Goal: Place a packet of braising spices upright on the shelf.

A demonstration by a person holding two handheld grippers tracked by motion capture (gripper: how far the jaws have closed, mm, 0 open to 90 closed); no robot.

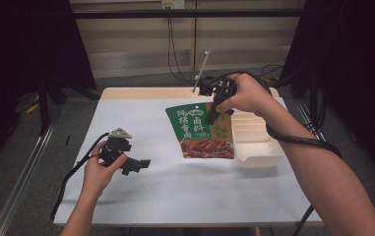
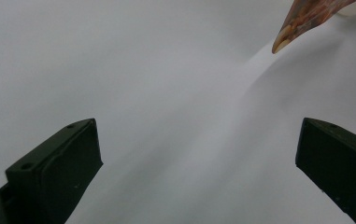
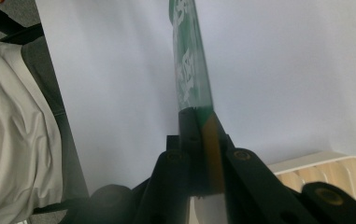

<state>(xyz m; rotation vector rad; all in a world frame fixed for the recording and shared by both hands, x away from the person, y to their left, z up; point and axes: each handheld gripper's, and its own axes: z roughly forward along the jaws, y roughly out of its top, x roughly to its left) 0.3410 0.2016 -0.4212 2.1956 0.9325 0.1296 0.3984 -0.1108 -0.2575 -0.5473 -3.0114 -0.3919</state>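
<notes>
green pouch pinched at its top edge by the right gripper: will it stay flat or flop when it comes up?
Probably flops. The right gripper holds the green seasoning pouch by one thin edge, seen edge-on between the jaws in the right gripper view, so the rest would hang. It looks flat and thin, likely light. The glossy film may slip. The left gripper is open, away from it.

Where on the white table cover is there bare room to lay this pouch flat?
The widest bare patch is the near strip, between the left gripper and the white divided tray. The far left corner is also bare. It is crowded at far right, where the right gripper clamps the green food pouch beside the tray.
</notes>
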